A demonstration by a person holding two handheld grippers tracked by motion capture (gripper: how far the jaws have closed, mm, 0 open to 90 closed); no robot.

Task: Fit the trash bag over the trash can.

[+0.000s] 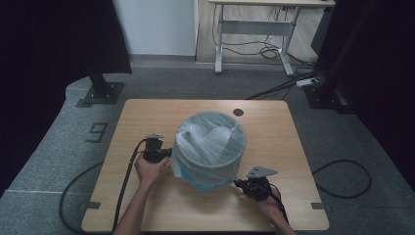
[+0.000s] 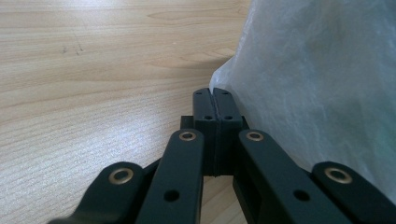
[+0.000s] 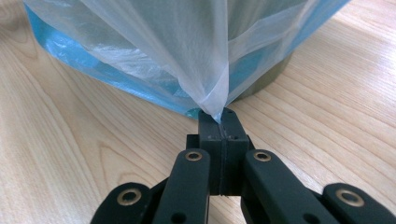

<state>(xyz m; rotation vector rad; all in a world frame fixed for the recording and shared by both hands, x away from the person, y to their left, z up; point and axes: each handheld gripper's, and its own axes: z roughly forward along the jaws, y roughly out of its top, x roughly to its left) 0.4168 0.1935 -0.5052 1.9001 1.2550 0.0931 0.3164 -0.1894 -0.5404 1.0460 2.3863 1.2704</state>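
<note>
1. Where the table [image 1: 147,205] centre lies: bin [image 1: 208,166], draped in clear plastic bag [image 1: 208,139].
2. Left gripper [image 2: 214,95]: jaws closed, pinching bag edge.
3. Right gripper [image 3: 222,122]: jaws closed, clamping bag corner.

my high view is dim and a little soft, the dark curtains at both sides nearly black; only the far wall and floor catch light. both gripper views are brighter. in the left one the table [image 2: 93,70] glares pale along the top edge, and the near jaws blur. in the right one the plastic bag [image 3: 187,51] glows translucent.
</note>
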